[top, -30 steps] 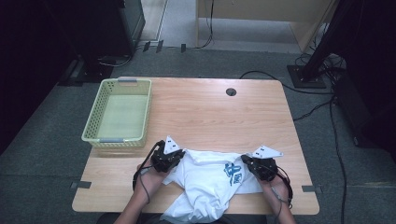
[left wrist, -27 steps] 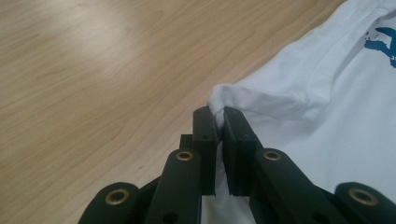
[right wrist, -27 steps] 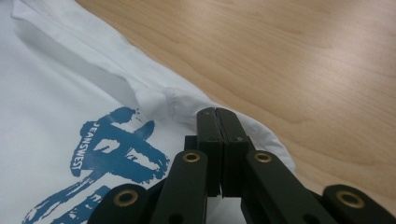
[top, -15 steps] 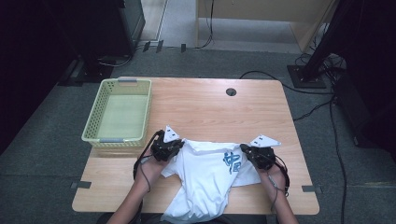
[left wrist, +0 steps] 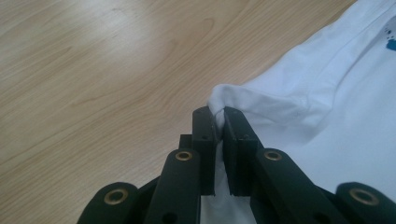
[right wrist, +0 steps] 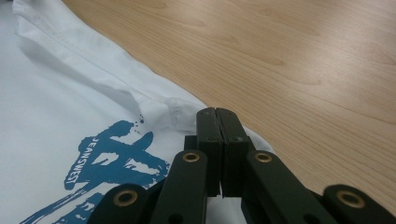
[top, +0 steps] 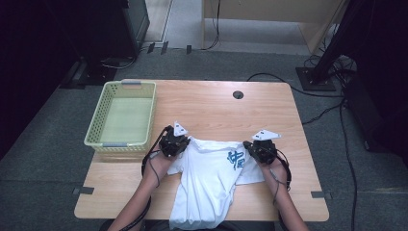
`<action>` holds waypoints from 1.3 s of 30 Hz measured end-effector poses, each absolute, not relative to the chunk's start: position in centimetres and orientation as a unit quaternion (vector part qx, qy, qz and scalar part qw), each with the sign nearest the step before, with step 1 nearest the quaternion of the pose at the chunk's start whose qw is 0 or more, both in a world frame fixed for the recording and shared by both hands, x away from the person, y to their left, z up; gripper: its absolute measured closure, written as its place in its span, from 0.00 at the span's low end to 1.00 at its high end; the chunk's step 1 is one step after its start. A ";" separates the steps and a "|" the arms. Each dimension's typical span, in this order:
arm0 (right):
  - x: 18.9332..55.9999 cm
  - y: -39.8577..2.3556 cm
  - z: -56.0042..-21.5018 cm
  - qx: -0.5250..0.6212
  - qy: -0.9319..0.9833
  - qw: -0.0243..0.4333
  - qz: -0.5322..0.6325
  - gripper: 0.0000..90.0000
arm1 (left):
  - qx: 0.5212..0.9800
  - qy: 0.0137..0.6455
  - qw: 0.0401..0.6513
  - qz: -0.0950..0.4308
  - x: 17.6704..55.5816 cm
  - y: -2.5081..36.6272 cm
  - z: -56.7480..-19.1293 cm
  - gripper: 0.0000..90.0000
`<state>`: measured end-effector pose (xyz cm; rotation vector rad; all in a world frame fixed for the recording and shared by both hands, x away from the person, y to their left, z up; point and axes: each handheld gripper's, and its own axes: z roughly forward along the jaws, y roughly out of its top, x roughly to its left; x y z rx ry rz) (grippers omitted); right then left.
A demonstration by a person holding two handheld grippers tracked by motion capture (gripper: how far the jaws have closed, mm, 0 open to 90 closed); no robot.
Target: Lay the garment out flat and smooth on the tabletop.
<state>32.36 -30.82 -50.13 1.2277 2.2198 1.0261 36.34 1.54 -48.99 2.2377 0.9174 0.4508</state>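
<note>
White T-shirt (top: 209,175) with a blue print (top: 236,159) is lying on the near half of the wooden surface (top: 216,108), its lower part hanging off the near edge between the person's forearms. Top edge is stretching straight between the two tools. Left tool (top: 174,143) is clamping one top corner; in the left gripper view a bunched fold of white cloth (left wrist: 223,100) is sitting pinched between the nearly closed jaws. Right tool (top: 262,149) is gripping the other top corner just beside the print; in the right gripper view the jaws are pressing together on the cloth's edge (right wrist: 180,109), with the blue lettering (right wrist: 109,161) to their left. Yellow-green basket (top: 94,137) is standing at the surface's left side, just beside the left tool. A round dark cable hole (top: 238,95) is showing near the far edge.
</note>
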 end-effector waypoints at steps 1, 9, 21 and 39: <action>32.6 -30.8 -50.2 0.440 0.795 0.200 0.367 1.00 | 0.858 0.353 0.332 0.173 36.6 1.5 -49.1 0.96; 34.4 -31.0 -50.6 0.449 0.795 0.193 0.359 1.00 | 0.853 0.367 0.335 0.161 38.2 1.6 -49.8 0.95; 35.8 -32.6 -51.6 0.476 0.788 0.190 0.340 1.00 | 0.854 0.372 0.332 0.147 39.3 1.3 -50.5 0.94; 37.0 -32.7 -51.7 0.487 0.781 0.195 0.339 0.83 | 0.835 0.405 0.337 0.158 41.0 1.6 -50.9 0.69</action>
